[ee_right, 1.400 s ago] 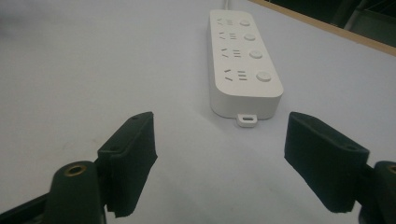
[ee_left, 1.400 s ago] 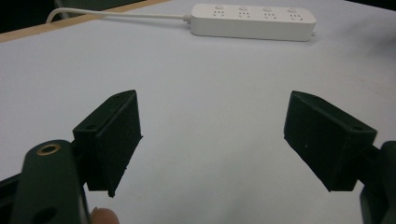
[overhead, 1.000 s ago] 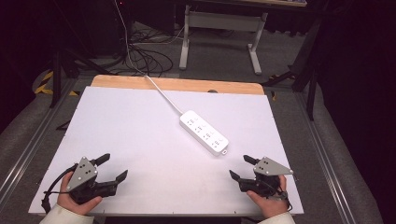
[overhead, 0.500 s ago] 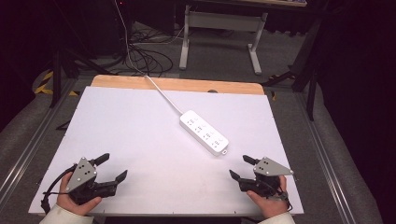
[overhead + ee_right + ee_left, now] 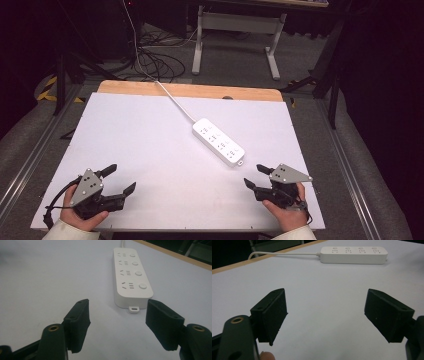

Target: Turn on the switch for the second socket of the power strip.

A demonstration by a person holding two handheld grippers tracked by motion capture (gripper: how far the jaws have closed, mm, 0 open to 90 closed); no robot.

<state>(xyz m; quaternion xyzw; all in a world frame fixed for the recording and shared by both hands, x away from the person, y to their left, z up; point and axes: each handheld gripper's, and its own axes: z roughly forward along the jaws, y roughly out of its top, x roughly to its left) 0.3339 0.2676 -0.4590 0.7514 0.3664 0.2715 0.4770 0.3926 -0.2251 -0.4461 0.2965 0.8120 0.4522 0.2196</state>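
Seen from the high view, the white worktop [image 5: 140,145] carries a white power strip [image 5: 219,141] that lies slantwise right of the middle, nearer the right edge than the left, with its white cord [image 5: 175,102] running off over the far edge. The left gripper [image 5: 119,181] rests at the near left corner in a hand [image 5: 80,217], its jaws spread wide with nothing between them. The right gripper [image 5: 255,176] sits at the near right corner, held by the other hand [image 5: 286,212], near the strip's closer end but apart from it; its jaws have just been closing somewhat, yet they stand apart and empty. Next, in the left gripper view, the two black jaws stand far apart over bare worktop [image 5: 322,305], and the power strip [image 5: 353,255] lies well beyond them toward the far edge, its cord [image 5: 284,254] trailing away from it. Lastly, in the right gripper view, the jaws are moderately open with only the worktop [image 5: 50,277] under them, and the power strip [image 5: 131,275] lies just ahead, its small end tab [image 5: 133,309] pointing at the gap, untouched.
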